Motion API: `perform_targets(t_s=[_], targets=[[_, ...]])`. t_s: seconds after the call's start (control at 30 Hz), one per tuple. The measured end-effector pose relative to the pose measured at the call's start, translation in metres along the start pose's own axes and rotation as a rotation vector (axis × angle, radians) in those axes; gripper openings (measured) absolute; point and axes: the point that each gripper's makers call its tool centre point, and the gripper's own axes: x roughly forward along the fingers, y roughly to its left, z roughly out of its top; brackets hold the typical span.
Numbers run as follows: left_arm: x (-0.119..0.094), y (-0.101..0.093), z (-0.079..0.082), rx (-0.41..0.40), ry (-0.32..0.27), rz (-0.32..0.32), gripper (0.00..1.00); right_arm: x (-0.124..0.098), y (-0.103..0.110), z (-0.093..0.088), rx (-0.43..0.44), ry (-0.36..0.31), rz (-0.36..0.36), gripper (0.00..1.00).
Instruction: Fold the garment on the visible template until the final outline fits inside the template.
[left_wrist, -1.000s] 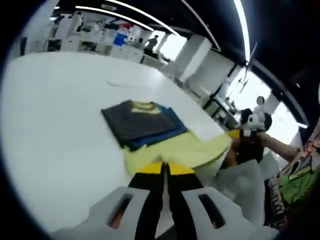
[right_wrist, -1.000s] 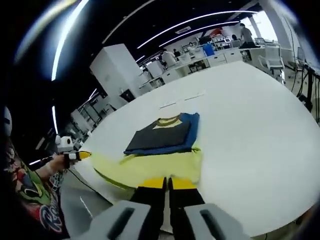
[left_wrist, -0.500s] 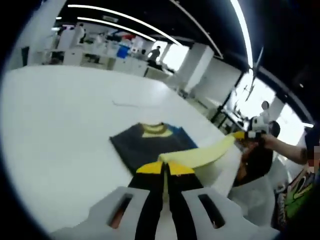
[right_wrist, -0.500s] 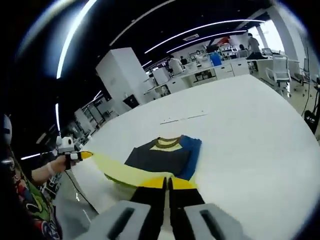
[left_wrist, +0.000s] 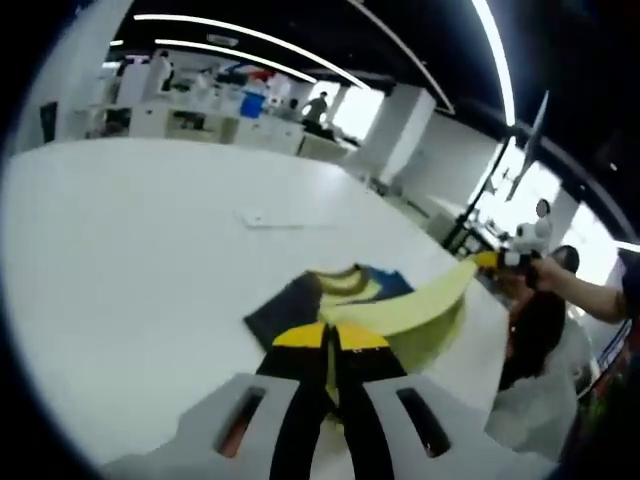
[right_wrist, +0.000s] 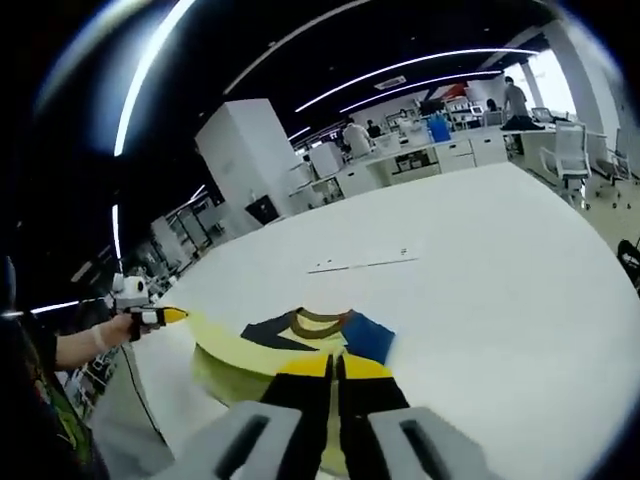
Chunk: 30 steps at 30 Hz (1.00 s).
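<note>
**Yellow hem lifted between both claws, folded body ahead on the counter**

I have the garment (left_wrist: 350, 300) pinched at both ends of its yellow lower edge. In the left gripper view my left claw (left_wrist: 330, 340) sits at bottom centre, jaws pressed together on the yellow cloth. My right claw (left_wrist: 497, 261) shows at the right of that frame, clenched on the far corner, with the hem (left_wrist: 420, 300) stretched in a raised band between the two. In the right gripper view the picture is mirrored: my right claw (right_wrist: 335, 370) is clamped on yellow fabric at bottom centre, and the left claw (right_wrist: 160, 316) holds the other corner at the left edge.

The rest of the garment lies flat on the white counter (right_wrist: 480, 260), just beyond the claws in the middle of both frames: a dark panel, a blue strip beside it and a yellow-trimmed collar (right_wrist: 318, 321) pointing away from me. The lifted hem's long axis runs claw to claw, crosswise to the collar direction, so I judge the fold must carry forward over the dark panel toward the collar. Both claws look about equally near it. I cannot make out the template outline; a thin pale line (right_wrist: 360, 264) lies farther up the counter.
</note>
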Motion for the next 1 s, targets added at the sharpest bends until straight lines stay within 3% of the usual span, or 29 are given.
perform_targets(t_s=[0.1,0.2,0.33,0.5,0.67,0.87,1.0], targets=[[0.010,0.018,0.000,-0.012,0.007,0.013,0.00,0.012,-0.003,0.000,-0.001,0.003,-0.005,0.00],[0.015,0.021,-0.002,-0.033,0.001,0.020,0.00,0.027,-0.012,0.004,0.005,-0.003,-0.007,0.00],[0.030,0.039,-0.003,-0.038,0.002,0.042,0.00,0.041,-0.016,0.002,0.015,0.002,-0.008,0.00],[0.049,0.056,-0.018,-0.039,0.039,0.068,0.00,0.074,-0.042,-0.005,-0.013,0.049,-0.026,0.00],[0.063,0.058,-0.032,-0.071,0.056,0.089,0.00,0.096,-0.062,-0.015,0.000,0.075,-0.039,0.00],[0.072,0.074,-0.031,-0.088,0.046,0.107,0.00,0.106,-0.071,-0.022,0.013,0.082,-0.050,0.00],[0.071,0.077,-0.025,-0.101,0.005,0.124,0.00,0.110,-0.073,-0.018,0.023,0.063,-0.045,0.00]])
